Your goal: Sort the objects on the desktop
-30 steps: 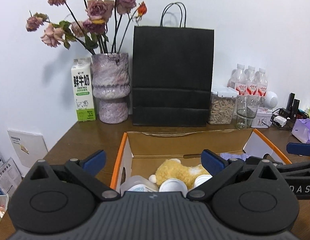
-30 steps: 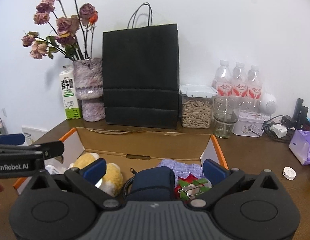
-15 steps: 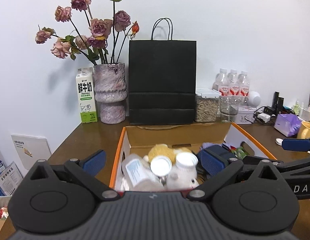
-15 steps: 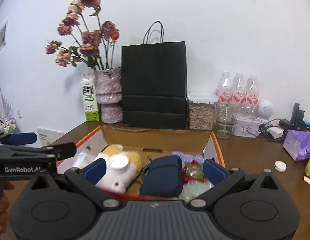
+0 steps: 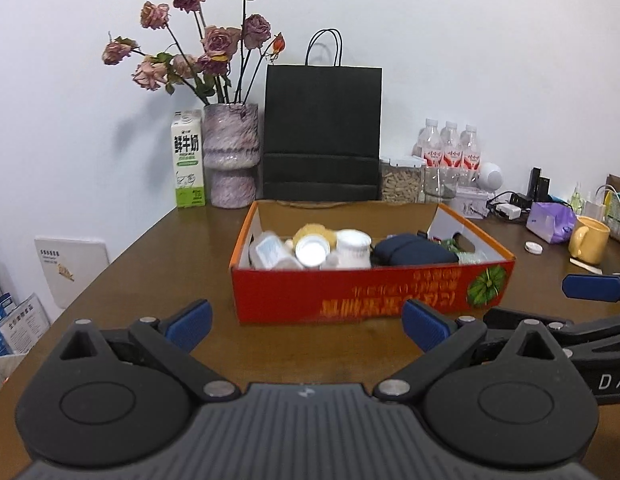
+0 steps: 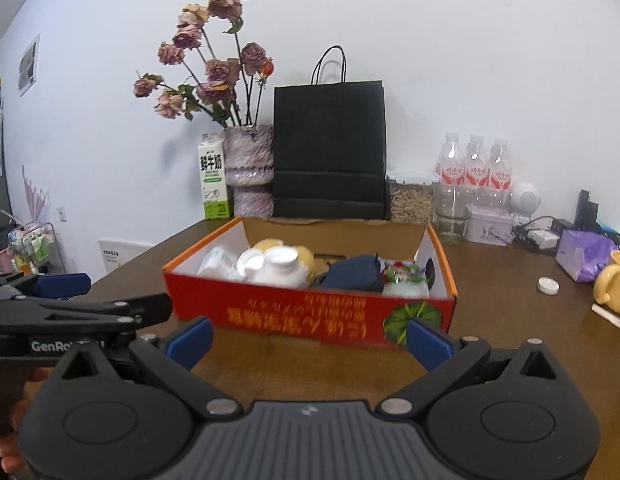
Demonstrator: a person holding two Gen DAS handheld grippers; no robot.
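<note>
Both grippers withdrawn from box (image 5: 370, 292), empty

left tongs (image 5: 306, 322) open, empty | red box (image 5: 370, 292) ahead, filled

Ahead of our left gripper (image 5: 306, 324), the box (image 5: 370, 292) wall hid the lower parts of the bottles (image 5: 310, 252) and pouch (image 5: 410, 252) inside, and its printed lettering was too blurred to read. Our right gripper (image 5: 594, 286) was cut off by the frame's right edge.
</note>
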